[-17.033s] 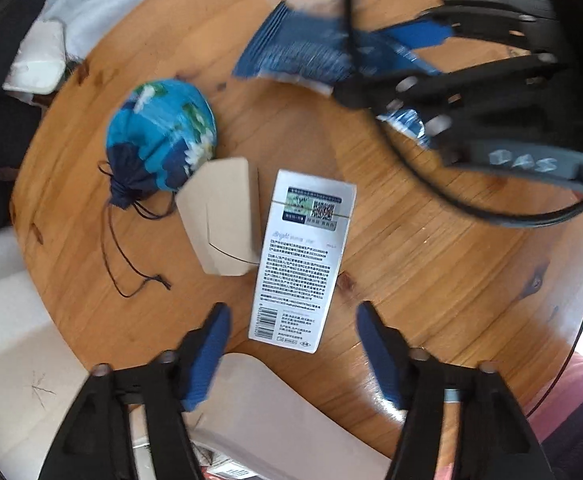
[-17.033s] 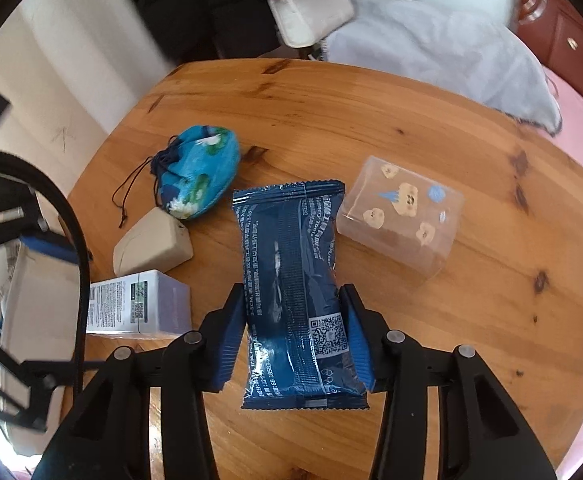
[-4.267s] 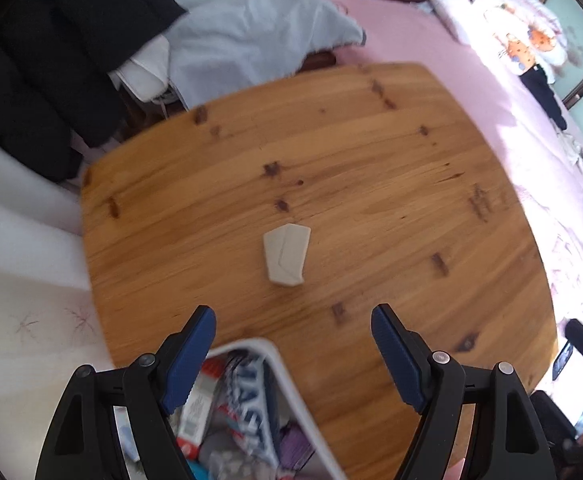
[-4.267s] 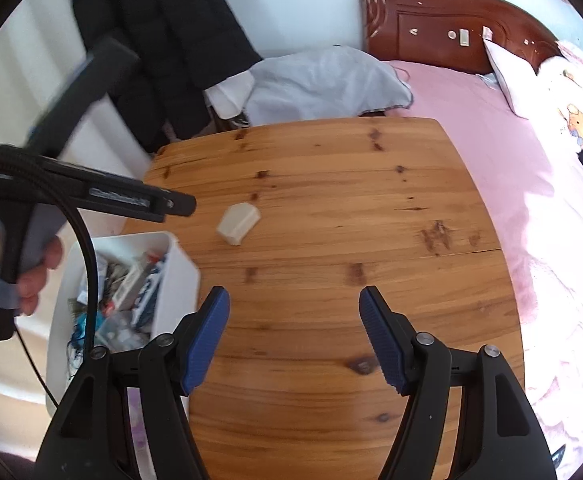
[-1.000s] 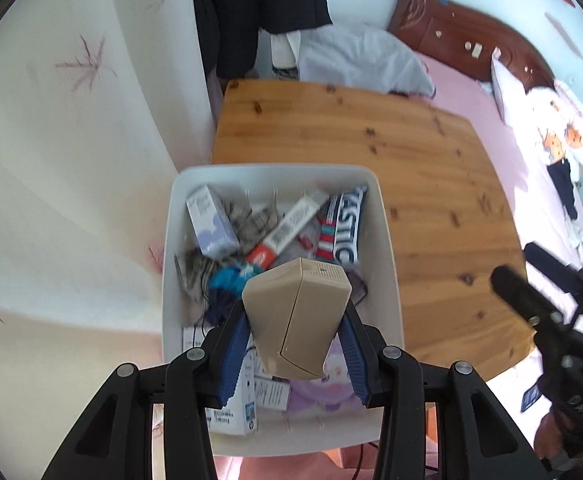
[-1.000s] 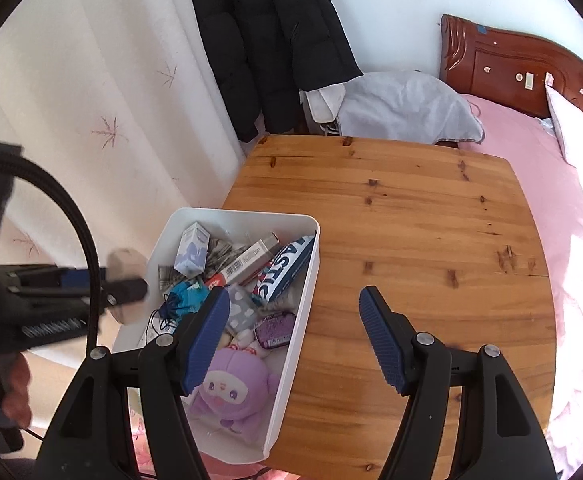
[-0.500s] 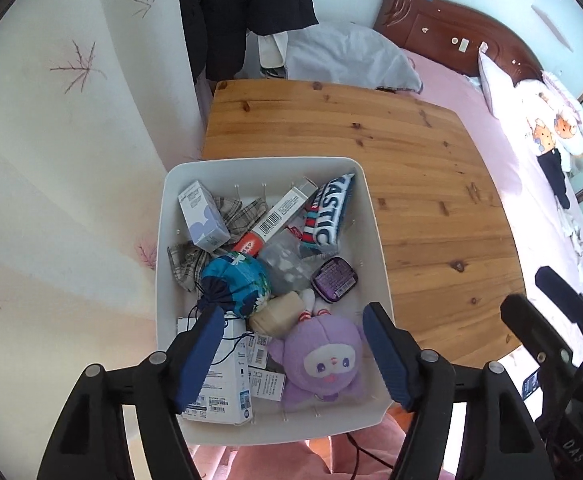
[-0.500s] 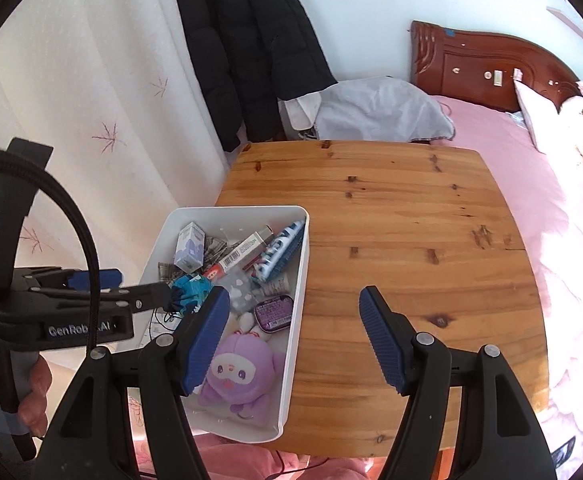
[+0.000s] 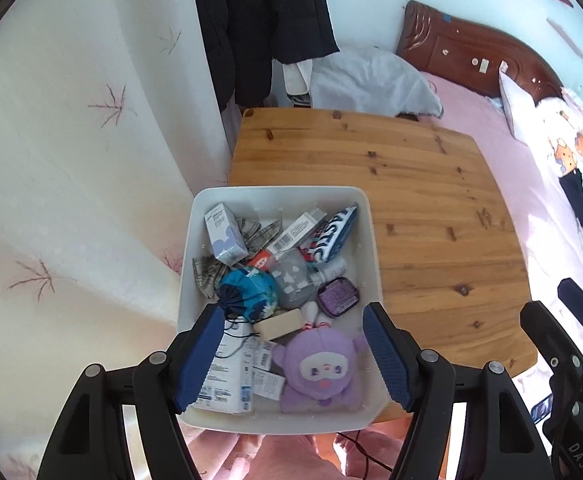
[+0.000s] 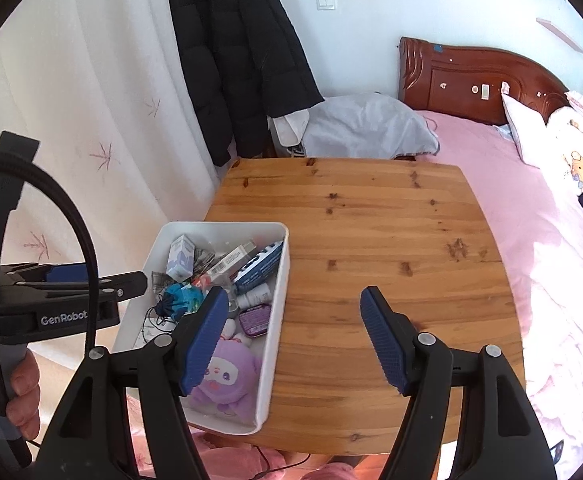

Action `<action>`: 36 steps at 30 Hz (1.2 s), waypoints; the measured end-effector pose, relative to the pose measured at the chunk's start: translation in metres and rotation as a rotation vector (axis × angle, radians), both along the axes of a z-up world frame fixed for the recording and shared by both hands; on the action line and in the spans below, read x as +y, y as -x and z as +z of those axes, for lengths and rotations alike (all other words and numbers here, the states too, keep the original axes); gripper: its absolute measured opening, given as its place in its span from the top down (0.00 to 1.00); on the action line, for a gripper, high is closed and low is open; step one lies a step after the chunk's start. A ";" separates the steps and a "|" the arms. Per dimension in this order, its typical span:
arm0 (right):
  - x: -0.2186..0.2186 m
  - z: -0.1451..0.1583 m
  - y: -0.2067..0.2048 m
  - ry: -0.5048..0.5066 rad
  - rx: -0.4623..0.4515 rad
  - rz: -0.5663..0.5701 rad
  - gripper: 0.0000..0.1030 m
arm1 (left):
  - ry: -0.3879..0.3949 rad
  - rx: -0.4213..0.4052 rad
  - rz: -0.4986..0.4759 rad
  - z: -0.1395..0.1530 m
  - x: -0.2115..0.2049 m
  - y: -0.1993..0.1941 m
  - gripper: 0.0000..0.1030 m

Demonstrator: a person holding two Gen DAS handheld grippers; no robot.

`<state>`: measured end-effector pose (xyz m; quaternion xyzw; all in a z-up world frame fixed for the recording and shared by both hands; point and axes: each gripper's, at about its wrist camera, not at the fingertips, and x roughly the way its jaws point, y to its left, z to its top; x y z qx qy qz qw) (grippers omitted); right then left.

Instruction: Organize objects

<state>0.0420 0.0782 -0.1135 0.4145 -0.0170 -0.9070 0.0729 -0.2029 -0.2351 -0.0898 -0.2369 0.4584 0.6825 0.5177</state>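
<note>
Both grippers, left [image 9: 293, 356] and right [image 10: 294, 342], gape empty above one white bin [image 9: 279, 192] holding one purple plush [image 9: 319, 368].

The white plastic bin [image 9: 371, 240] hides part of the purple plush toy [image 10: 227, 384] behind a blue gripper pad; print on the white cardboard boxes [image 9: 227, 372] is too small to read.

White bin [image 9: 375, 248] on wooden table [image 9: 431, 200]
</note>
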 end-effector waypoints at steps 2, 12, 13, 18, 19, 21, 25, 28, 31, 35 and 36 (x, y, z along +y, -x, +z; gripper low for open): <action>0.010 0.005 0.000 -0.001 0.005 0.000 0.29 | -0.007 -0.010 0.001 0.000 -0.002 -0.011 0.29; 0.059 0.016 -0.004 0.000 0.010 -0.056 0.28 | -0.035 0.000 -0.021 -0.011 -0.013 -0.062 0.29; 0.063 0.015 -0.005 -0.004 -0.002 -0.065 0.28 | -0.038 -0.003 -0.023 -0.012 -0.014 -0.066 0.29; 0.084 0.012 -0.008 -0.023 -0.037 -0.114 0.28 | -0.052 0.001 -0.032 -0.018 -0.019 -0.085 0.29; 0.089 0.011 -0.009 -0.022 -0.040 -0.123 0.28 | -0.055 0.001 -0.032 -0.019 -0.020 -0.087 0.29; 0.096 0.011 -0.010 -0.023 -0.049 -0.138 0.28 | -0.056 0.009 -0.034 -0.022 -0.022 -0.092 0.29; 0.105 0.007 -0.009 -0.032 -0.071 -0.144 0.27 | -0.054 0.031 -0.037 -0.028 -0.024 -0.103 0.29; 0.110 0.004 -0.007 -0.024 -0.084 -0.136 0.27 | -0.061 0.037 -0.036 -0.030 -0.024 -0.109 0.29; 0.113 0.005 -0.007 -0.026 -0.079 -0.127 0.27 | -0.073 0.036 -0.026 -0.030 -0.024 -0.110 0.29; 0.114 0.006 -0.007 -0.032 -0.069 -0.119 0.27 | -0.081 0.032 -0.013 -0.031 -0.025 -0.111 0.29; 0.115 0.007 -0.006 -0.031 -0.066 -0.116 0.27 | -0.081 0.031 -0.012 -0.031 -0.025 -0.111 0.29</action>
